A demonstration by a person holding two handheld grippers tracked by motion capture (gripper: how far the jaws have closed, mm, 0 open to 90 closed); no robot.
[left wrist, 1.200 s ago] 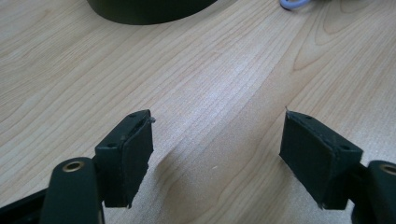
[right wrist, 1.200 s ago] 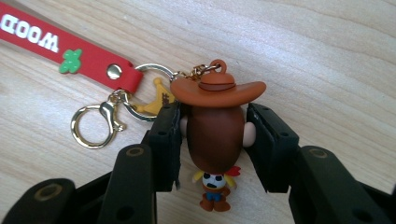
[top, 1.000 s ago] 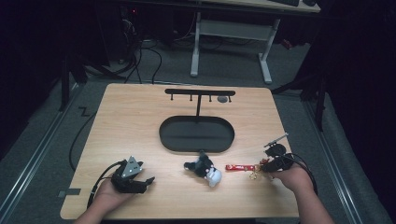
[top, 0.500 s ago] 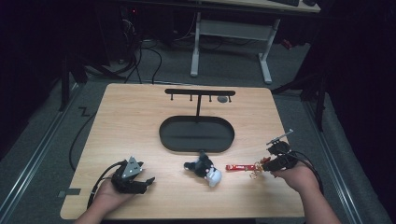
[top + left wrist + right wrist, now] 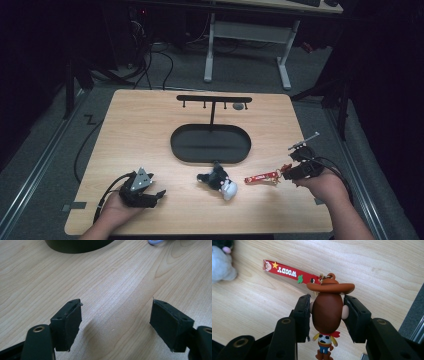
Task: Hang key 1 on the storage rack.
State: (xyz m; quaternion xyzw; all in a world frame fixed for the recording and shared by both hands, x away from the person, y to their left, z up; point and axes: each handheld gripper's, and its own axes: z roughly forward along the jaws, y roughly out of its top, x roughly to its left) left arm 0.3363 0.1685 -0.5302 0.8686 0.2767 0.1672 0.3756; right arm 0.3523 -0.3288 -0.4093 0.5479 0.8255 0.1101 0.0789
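Observation:
A Woody keychain figure with a brown hat lies near the table's front right. Its red strap stretches toward a black and white plush toy. My right gripper is shut on the figure's head, one pad against each side. In the high view the right gripper sits at the strap's right end. My left gripper rests at the front left, open, with bare wood between its pads. The left gripper points toward the stand's base.
A black stand with an oval base and a hook bar occupies the table's middle back. A small grey object hangs by the bar's right end. The table's right edge runs close to my right hand.
My right gripper has shifted slightly right and away, dragging the Woody keychain and its strap along. The left gripper and the plush toy have stayed put.

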